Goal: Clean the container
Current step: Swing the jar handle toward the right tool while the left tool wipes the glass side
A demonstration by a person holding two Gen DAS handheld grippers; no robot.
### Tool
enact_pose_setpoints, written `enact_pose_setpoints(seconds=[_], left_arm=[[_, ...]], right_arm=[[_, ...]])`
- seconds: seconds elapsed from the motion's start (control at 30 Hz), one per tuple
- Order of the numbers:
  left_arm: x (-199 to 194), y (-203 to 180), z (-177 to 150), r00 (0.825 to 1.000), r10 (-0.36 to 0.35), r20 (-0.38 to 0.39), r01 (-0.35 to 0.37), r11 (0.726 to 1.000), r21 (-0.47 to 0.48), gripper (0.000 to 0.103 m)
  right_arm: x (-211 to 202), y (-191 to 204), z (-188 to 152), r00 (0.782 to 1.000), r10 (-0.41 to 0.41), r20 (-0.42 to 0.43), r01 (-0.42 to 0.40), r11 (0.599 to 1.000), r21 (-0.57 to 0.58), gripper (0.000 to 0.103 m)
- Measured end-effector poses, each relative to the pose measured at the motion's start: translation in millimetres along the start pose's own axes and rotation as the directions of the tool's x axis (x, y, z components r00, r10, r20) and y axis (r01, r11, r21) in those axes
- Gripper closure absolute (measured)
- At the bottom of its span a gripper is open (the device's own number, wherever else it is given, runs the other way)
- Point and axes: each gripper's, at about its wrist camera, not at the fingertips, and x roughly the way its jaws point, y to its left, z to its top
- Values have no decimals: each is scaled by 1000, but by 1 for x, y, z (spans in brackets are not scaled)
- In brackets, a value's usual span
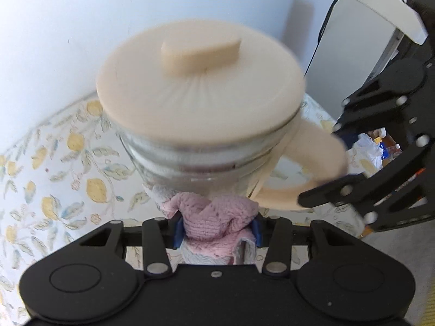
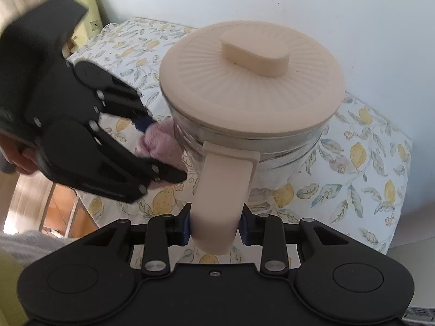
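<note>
A clear glass container (image 1: 190, 160) with a beige ribbed lid (image 1: 201, 84) and a beige handle (image 1: 312, 160) stands on a lemon-print tablecloth (image 1: 54, 163). My left gripper (image 1: 216, 229) is shut on a pink cloth (image 1: 217, 217) and presses it against the container's glass side. In the right wrist view the container (image 2: 272, 146) and lid (image 2: 252, 78) fill the middle. My right gripper (image 2: 216, 226) is shut on the beige handle (image 2: 220, 190). The left gripper (image 2: 160, 149) with the pink cloth (image 2: 160, 144) shows at the container's left side.
The tablecloth (image 2: 367, 163) covers a small table against a white wall. A white appliance with a black cable (image 1: 380, 8) stands to the right. Plastic bags and bottles (image 1: 375, 146) lie beyond the table edge. A wooden floor (image 2: 27, 198) lies below on the left.
</note>
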Motion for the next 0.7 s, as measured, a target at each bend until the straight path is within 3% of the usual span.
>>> enact_pose_setpoints(seconds=[0.2, 0.37, 0.7], left_arm=[[-18, -13, 8, 999, -37, 16, 37, 999, 4, 59], [-7, -19, 5, 1000, -1, 12, 0, 999, 40, 59], [7, -17, -1, 999, -43, -13, 43, 999, -9, 59]], right_arm=[[-5, -4, -3, 1000, 19, 18, -20, 1000, 17, 65], [-6, -3, -6, 999, 17, 32, -18, 1000, 7, 65], [-6, -2, -8, 999, 23, 25, -23, 1000, -13, 65]])
